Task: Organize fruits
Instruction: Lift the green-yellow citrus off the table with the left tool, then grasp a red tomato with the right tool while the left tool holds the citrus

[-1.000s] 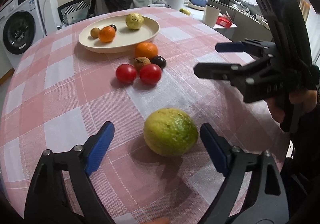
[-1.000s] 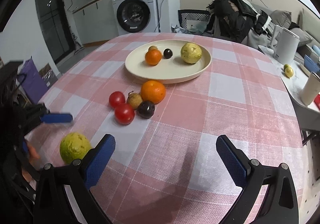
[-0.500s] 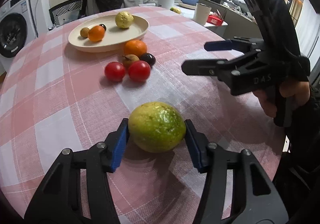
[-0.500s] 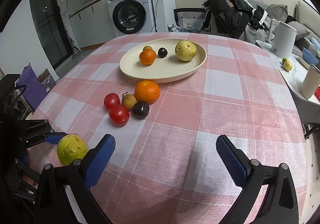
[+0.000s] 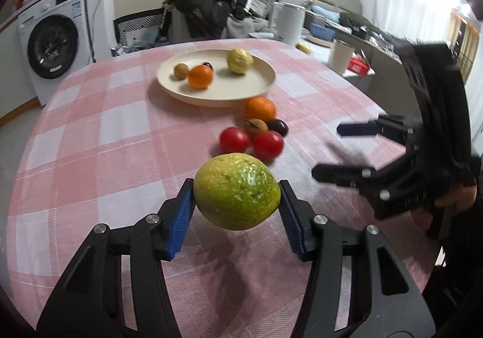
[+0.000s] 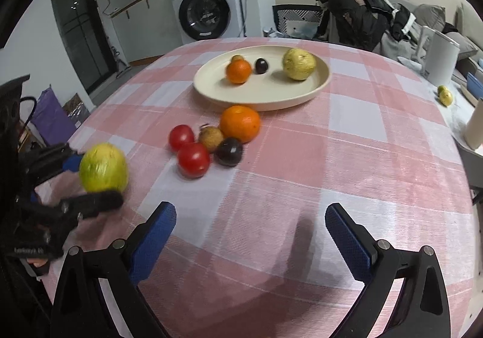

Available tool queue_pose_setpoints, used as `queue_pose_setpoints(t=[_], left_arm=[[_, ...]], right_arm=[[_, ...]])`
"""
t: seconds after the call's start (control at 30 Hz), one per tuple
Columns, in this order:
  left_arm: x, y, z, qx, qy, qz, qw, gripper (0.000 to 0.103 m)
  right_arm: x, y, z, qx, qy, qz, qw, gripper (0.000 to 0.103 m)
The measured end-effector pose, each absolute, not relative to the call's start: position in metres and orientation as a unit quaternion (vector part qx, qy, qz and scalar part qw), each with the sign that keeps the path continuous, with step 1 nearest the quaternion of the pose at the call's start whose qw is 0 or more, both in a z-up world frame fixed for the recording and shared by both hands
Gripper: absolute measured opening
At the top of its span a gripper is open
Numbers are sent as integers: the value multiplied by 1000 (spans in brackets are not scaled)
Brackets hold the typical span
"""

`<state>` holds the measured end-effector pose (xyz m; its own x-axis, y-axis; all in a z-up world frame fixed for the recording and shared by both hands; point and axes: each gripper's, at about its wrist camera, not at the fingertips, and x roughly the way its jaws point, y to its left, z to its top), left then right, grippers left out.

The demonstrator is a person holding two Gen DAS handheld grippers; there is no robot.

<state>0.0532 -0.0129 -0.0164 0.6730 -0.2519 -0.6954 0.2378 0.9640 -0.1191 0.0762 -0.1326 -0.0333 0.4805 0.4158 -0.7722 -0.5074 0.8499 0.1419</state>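
My left gripper is shut on a green guava and holds it above the checked tablecloth; it also shows in the right wrist view. My right gripper is open and empty over the table's near side, to the right of the guava. A cream plate at the far side holds a yellow guava, a tangerine, a small brown fruit and a dark one. Between plate and guava lie an orange, two tomatoes, a brown fruit and a dark plum.
The round table's edge curves close on both sides. Beyond it stand a washing machine, a chair with dark clothes, a white kettle and a side table with cups and a small yellow fruit.
My left gripper closed on the green guava and lifted it off the cloth, moving toward the fruit cluster. The right gripper stayed open and drifted slightly.
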Motion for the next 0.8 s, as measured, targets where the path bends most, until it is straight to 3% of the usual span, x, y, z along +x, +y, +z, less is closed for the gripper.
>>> queue_pose_setpoints(t=[0.17,0.3,0.67,0.8], left_arm=[[57,0,-15,-24,375,-115,919,51],[58,6,-16,-30,373,-103,922,51],[64,17,-23,-40,380,-88,920,51],[66,19,-25,-43,382,-84,919,51]], right_arm=[[75,-113,-37,-49,434,300,848,79],[79,-92,-41,-53,438,314,840,69],[93,-72,-43,-67,439,292,847,53],[95,-67,-43,-72,439,285,849,42]])
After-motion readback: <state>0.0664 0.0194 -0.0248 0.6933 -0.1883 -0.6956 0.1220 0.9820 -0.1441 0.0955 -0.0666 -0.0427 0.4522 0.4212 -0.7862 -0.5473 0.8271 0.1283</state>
